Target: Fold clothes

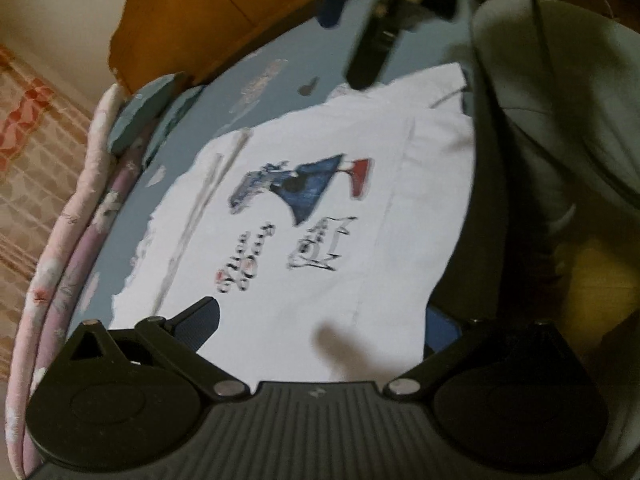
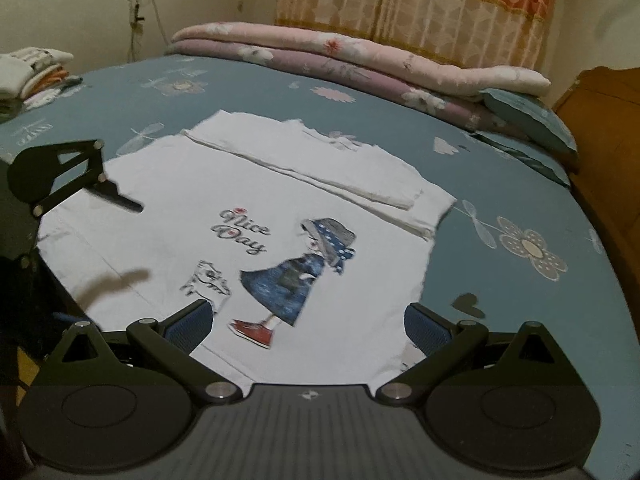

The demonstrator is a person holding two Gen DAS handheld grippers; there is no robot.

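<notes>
My right gripper (image 2: 308, 324) is spread wide and holds nothing. It hangs over the near edge of the shirt (image 2: 248, 208). My left gripper (image 1: 320, 320) is wide too, and empty. The shirt lies flat on the bed (image 2: 500, 168), far side folded in. It looks soft, thin and light. I would pinch an edge or corner. Folded clothes (image 2: 32, 72) sit far off.

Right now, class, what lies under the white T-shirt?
The white T-shirt lies flat on the blue floral bedsheet, which shows all round it. The sheet directly beneath is covered, so nothing more can be seen.
</notes>
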